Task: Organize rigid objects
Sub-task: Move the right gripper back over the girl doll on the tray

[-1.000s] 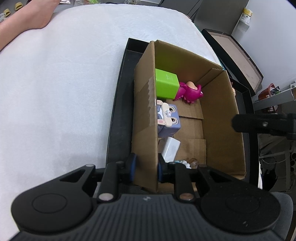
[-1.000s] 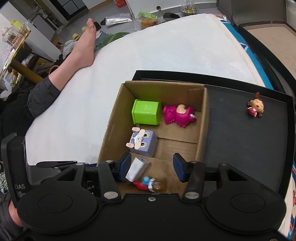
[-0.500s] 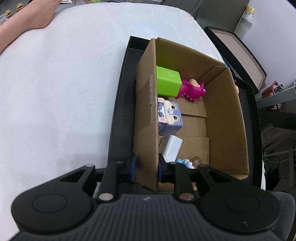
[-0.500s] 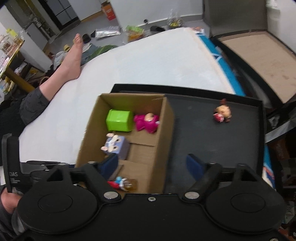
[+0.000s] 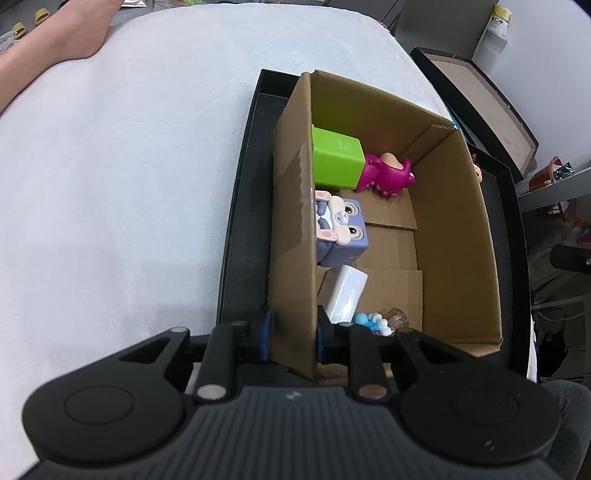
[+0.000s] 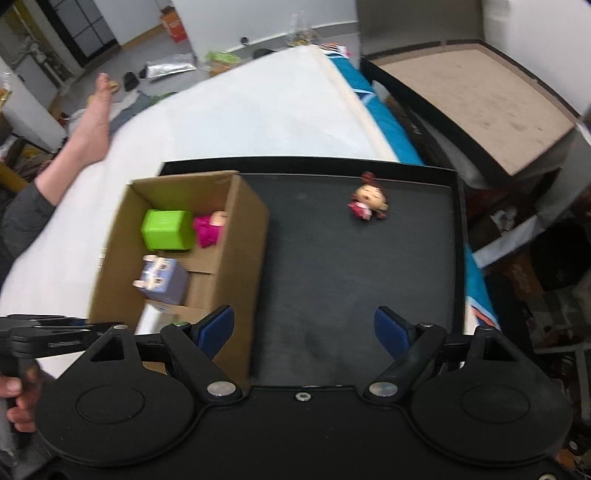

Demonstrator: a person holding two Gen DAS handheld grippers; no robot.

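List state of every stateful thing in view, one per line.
Box: open-topped, on tray.
Left gripper: shut on box wall.
Right gripper: open, empty, over tray.
Doll: lying loose on tray, outside box.
Green cube: inside box.

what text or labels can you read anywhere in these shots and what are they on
Nothing reads clearly enough to quote.
Green box in the cardboard box: small pale marks on its top, too small to read.
White bottle on the shelf at upper right: label print blurred.
Orange carton on the far floor: print blurred.
Left gripper body: only a tiny emblem, unreadable.
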